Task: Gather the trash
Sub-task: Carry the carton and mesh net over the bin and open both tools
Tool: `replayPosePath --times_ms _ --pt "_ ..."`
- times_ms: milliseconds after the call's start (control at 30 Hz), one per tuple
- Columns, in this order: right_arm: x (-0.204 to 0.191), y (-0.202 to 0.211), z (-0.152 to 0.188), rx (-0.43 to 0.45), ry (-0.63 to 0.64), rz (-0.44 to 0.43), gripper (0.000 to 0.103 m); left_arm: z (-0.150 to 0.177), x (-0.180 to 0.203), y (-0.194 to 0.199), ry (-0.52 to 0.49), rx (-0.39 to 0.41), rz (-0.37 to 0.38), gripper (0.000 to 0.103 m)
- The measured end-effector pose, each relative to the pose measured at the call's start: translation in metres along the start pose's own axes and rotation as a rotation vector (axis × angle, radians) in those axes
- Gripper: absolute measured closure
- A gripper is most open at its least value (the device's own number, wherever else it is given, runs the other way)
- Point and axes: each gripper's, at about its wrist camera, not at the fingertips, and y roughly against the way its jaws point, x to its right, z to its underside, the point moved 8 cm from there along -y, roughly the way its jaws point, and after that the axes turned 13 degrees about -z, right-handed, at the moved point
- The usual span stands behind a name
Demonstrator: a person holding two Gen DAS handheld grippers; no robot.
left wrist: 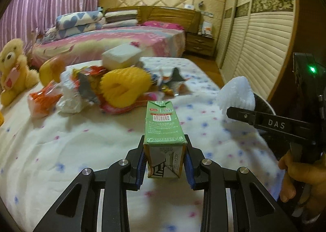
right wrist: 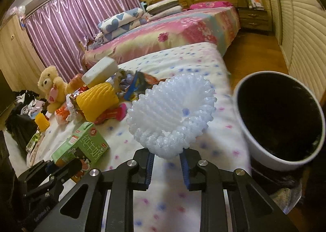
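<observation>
Trash is what you are after, and both your tools have a piece of it now.

From the left wrist camera, your left gripper (left wrist: 164, 157) has its jaws drawn in on a green milk carton (left wrist: 164, 130), the blue pads pressed against its two sides near the bottom end. The carton points straight ahead of the tool over the dotted white blanket (left wrist: 71, 150). Beyond its far end lies the pile you have yet to clear: a yellow foam fruit net (left wrist: 124, 87), a white foam block (left wrist: 121, 56), crumpled wrappers (left wrist: 67, 93) to the left of the net, and more foil wrappers (left wrist: 173, 83) to its right. A teddy bear (left wrist: 13, 69) sits far left; I would not count it as trash. Off to the right your other tool appears, with your hand (left wrist: 295, 175) on its handle.

From the right wrist camera, your right gripper (right wrist: 166, 167) is closed on the lower edge of a white foam fruit net (right wrist: 171, 113), which fans out ahead of the jaws. Just right of the tool stands the white bin (right wrist: 254, 146), its dark mouth tilted toward you; I cannot tell what it already holds. Down to the left you see the carton in the other tool, and farther left the same pile.

My judgement: two pieces are picked up but neither is in the bin yet, and most of the pile is left.
</observation>
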Motion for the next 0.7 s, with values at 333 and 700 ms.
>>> replayPosePath --times_ms 333,700 --pt "0.037 0.051 -0.001 0.064 -0.047 0.058 0.08 -0.008 0.038 0.002 -0.066 0.025 0.062 0.073" --pt "0.069 0.072 0.002 0.087 -0.095 0.099 0.08 -0.022 0.08 -0.006 -0.126 0.052 0.112 0.073"
